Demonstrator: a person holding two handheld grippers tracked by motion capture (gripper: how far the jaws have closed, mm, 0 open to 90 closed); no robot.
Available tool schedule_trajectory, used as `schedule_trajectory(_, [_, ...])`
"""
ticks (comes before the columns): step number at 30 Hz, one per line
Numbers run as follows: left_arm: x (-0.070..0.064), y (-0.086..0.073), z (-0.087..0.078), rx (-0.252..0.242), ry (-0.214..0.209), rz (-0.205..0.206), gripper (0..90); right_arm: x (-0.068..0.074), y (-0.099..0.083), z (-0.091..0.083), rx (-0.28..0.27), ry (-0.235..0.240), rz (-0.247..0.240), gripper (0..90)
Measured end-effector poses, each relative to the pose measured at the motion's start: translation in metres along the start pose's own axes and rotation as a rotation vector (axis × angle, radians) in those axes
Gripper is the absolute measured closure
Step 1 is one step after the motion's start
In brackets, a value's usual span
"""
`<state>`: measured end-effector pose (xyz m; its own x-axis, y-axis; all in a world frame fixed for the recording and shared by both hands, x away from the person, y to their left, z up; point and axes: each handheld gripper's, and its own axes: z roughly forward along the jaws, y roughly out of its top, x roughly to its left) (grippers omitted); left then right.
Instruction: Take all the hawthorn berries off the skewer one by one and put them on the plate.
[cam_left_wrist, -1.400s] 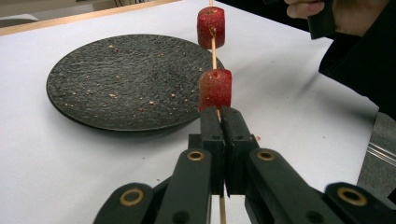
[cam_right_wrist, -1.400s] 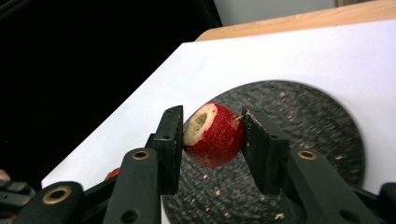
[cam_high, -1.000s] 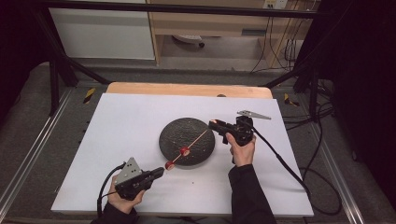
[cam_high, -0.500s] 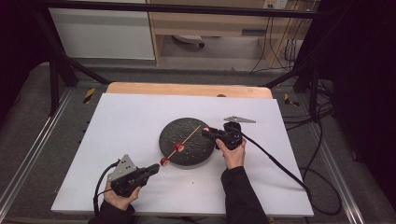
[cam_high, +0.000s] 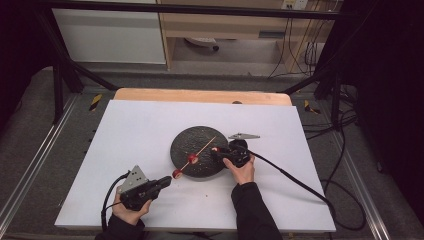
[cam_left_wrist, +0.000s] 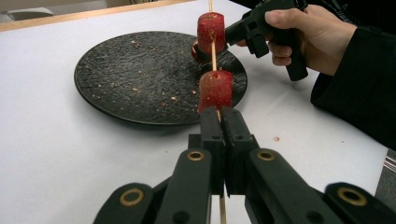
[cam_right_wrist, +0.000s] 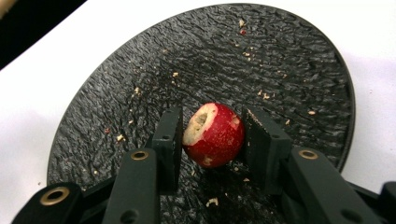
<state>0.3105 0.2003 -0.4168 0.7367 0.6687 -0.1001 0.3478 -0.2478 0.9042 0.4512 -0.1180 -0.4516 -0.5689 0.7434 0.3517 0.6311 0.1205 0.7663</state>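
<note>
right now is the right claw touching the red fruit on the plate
Cannot tell. In the right gripper view the red fruit sits between the right claw jaws above the black plate; one jaw looks against it, with no plain contact or gap.

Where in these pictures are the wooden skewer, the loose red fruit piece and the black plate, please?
wooden skewer (cam_left_wrist: 214, 50): left gripper view, bare stick between the two threaded pieces.
loose red fruit piece (cam_right_wrist: 219, 135): right gripper view, its red skin, between the jaws.
black plate (cam_high: 196, 137): high view, bare far part of its surface.
</note>
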Motion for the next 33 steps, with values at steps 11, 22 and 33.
schedule_trajectory(11, [-0.001, 0.0, 0.001, 0.003, 0.0, 0.002, 88.6, 0.004, 0.006, -0.014, -0.017, 0.005, -0.037, 45.9])
schedule_trajectory(22, [-0.004, -0.001, 0.004, 0.011, -0.004, 0.008, 88.6, 0.019, 0.005, -0.048, -0.028, 0.038, -0.106, 14.6])
schedule_trajectory(33, [-0.009, -0.002, 0.011, 0.026, -0.016, 0.016, 88.6, 0.03, -0.012, -0.066, -0.023, 0.093, -0.115, 3.9])
